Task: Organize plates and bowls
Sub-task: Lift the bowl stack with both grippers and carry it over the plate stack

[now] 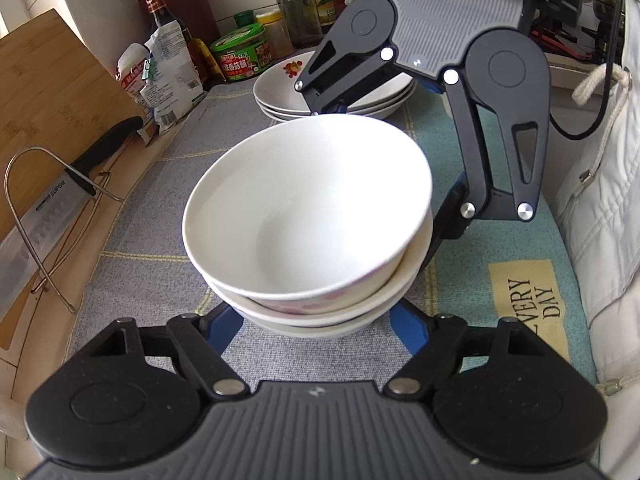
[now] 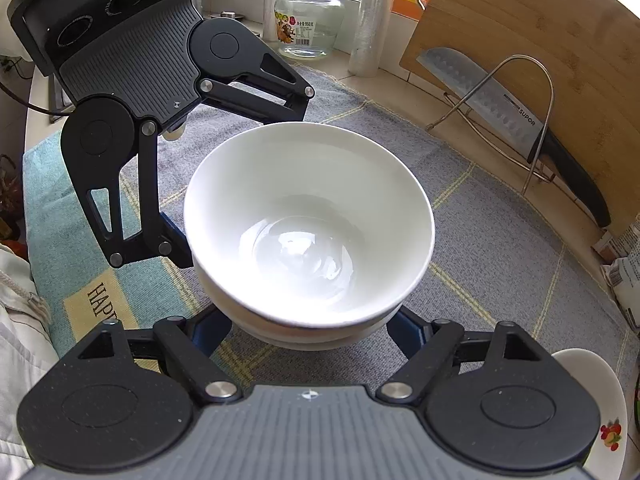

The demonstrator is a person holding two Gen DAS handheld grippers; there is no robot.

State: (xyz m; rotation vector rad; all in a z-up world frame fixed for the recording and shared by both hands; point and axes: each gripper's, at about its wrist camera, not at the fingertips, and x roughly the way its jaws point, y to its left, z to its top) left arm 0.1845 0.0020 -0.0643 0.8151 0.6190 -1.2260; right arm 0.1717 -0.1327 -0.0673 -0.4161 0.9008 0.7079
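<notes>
Three white bowls (image 1: 312,216) (image 2: 308,220) sit nested in a stack on the checked cloth (image 1: 140,220), the top one slightly tilted. My left gripper (image 1: 316,322) straddles the base of the stack, its blue fingers (image 1: 226,330) pressed against the lowest bowl on both sides. From the opposite side my right gripper (image 2: 308,332) also flanks the stack, its fingers (image 2: 406,330) standing just off the bowl wall. Each gripper shows in the other's view: the right gripper (image 1: 384,164), the left gripper (image 2: 240,184). A stack of white plates (image 1: 288,92) with a fruit print sits behind the bowls.
A cleaver in a wire rack (image 1: 48,200) (image 2: 500,112) leans by a wooden cutting board (image 1: 52,92). Sauce bottles, a green tin (image 1: 242,54) and packets crowd the back wall. A glass jar (image 2: 306,20) stands near the window. A person's white jacket (image 1: 600,200) borders the cloth's edge.
</notes>
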